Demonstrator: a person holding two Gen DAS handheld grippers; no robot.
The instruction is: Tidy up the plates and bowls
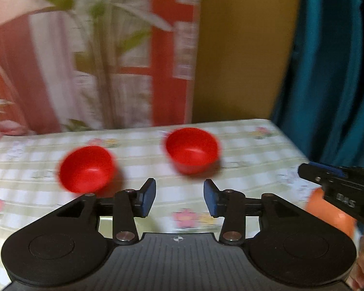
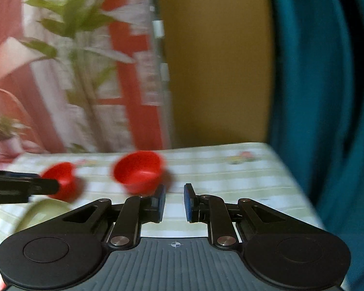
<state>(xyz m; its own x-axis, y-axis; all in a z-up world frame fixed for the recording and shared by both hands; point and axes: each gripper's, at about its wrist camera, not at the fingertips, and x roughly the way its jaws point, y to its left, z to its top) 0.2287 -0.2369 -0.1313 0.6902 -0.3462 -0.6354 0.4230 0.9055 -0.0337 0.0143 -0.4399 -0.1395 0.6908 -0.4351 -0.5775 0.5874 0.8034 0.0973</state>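
Both views motion-blurred. Left gripper (image 1: 179,197) jaws apart, nothing between. Right gripper (image 2: 174,202) jaws narrow-gapped, empty. Two red bowls (image 1: 87,168) (image 1: 191,149) upright on checked surface (image 1: 242,145), apart. Green dish (image 2: 43,212) half hidden by gripper body; orange item (image 1: 327,213) cut off, unidentifiable.

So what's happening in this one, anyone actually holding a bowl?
No. A person holds a gripper in each hand over a table with a checked cloth. The left gripper is open with nothing between its pads; the right gripper has only a narrow gap and is also empty. Two red bowls stand upright and apart on the cloth. A pale green dish and something orange sit nearer.
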